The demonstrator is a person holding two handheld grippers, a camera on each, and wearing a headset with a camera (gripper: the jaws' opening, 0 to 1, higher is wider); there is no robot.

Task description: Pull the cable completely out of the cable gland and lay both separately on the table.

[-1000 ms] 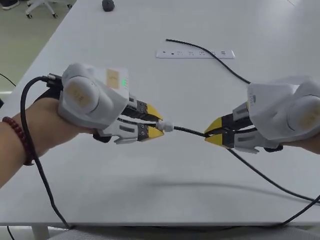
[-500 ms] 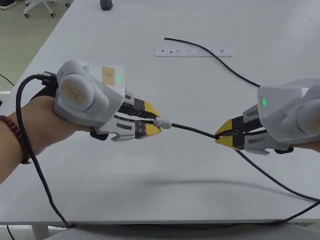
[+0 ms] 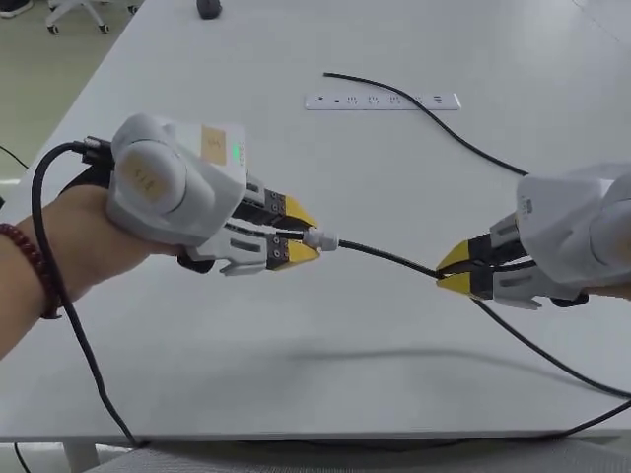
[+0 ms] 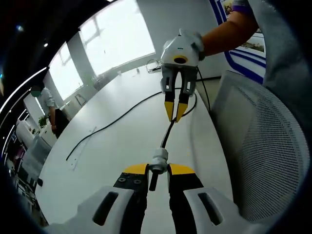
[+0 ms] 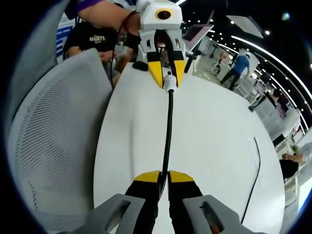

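My left gripper [image 3: 299,239] [image 4: 157,171] is shut on the white cable gland [image 3: 319,239] [image 4: 158,159] [image 5: 169,83], held a little above the white table [image 3: 296,168]. A black cable [image 3: 389,258] [image 4: 168,131] [image 5: 167,134] runs out of the gland to my right gripper [image 3: 455,270] [image 5: 164,175], which is shut on the cable. The stretch between the two grippers hangs almost straight. Behind the right gripper the cable trails down over the table's front edge.
A white power strip [image 3: 382,101] lies at the far middle of the table, and a second black cable [image 3: 424,115] runs past it to the right. A dark round object [image 3: 208,9] sits at the far edge. A mesh chair [image 5: 53,146] stands beside the table.
My right gripper has moved to the right with the cable, so more black cable now shows between it and the gland. My left gripper has stayed nearly in place.
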